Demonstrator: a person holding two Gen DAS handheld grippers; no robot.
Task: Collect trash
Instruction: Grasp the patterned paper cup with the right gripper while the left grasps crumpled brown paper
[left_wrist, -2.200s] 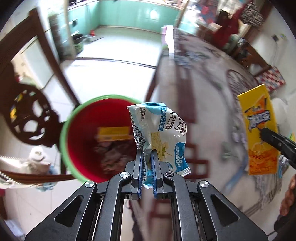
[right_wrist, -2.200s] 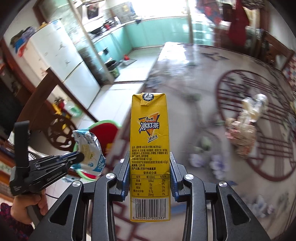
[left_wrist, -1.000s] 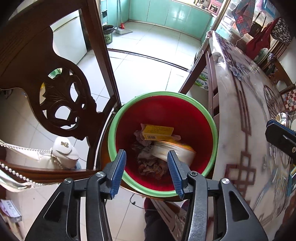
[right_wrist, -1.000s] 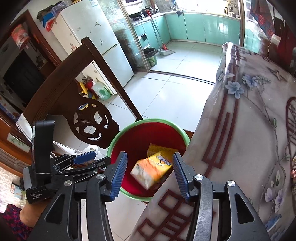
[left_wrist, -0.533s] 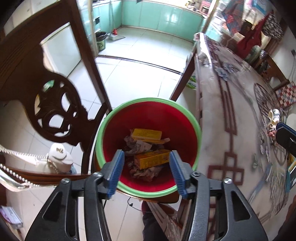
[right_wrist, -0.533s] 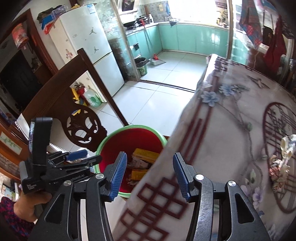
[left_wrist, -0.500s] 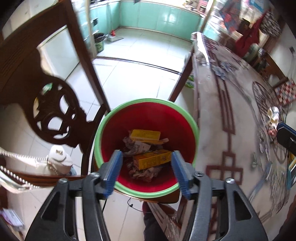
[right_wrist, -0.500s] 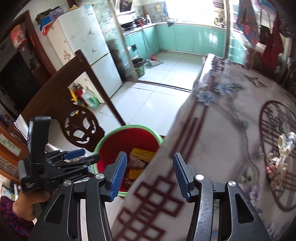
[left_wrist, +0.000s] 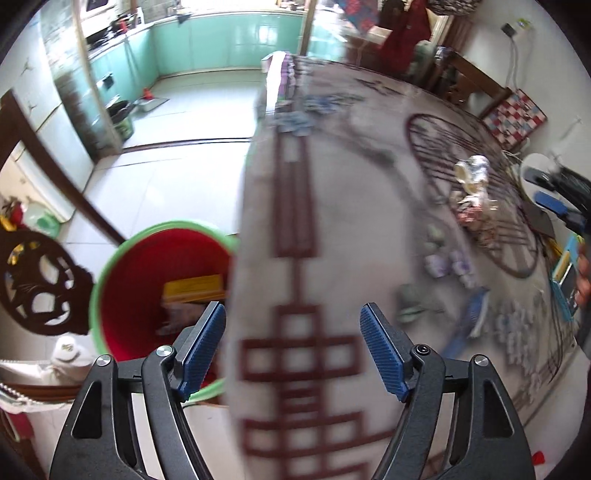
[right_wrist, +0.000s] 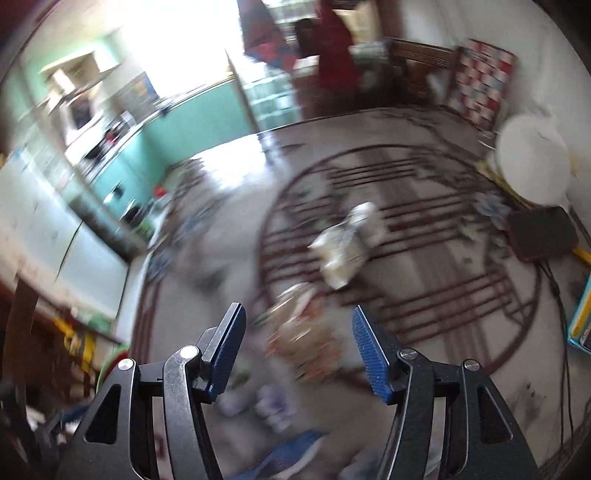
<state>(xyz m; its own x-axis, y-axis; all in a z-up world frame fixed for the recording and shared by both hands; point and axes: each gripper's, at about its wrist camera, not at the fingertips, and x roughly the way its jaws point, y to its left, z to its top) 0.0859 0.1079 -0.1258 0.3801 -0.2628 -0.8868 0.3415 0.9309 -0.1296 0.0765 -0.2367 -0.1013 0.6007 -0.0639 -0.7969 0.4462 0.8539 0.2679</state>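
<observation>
The red bin (left_wrist: 147, 266) with a green rim stands on the floor beside the table, with a yellow carton (left_wrist: 194, 288) and wrappers inside. My left gripper (left_wrist: 293, 347) hovers over the table's edge, its jaws opening and nothing between them. My right gripper (right_wrist: 297, 350) hangs above the tabletop, jaws opening and empty, over a crumpled patterned wrapper (right_wrist: 306, 343). A pale crumpled bag (right_wrist: 347, 243) lies farther in. In the left wrist view that trash (left_wrist: 471, 192) sits on the table's round motif, with the right gripper (left_wrist: 561, 199) at the far right edge.
The table (left_wrist: 351, 229) wears a pale floral cloth with dark red lines. A carved wooden chair (left_wrist: 40, 280) stands left of the bin. A white round appliance (right_wrist: 532, 162), a dark flat object (right_wrist: 543, 232) and cables lie at the table's far right.
Both grippers swung away from the bin to over the table, and both stand wider. The right wrist view now faces the trash on the tabletop, and the bin has slid to the left.
</observation>
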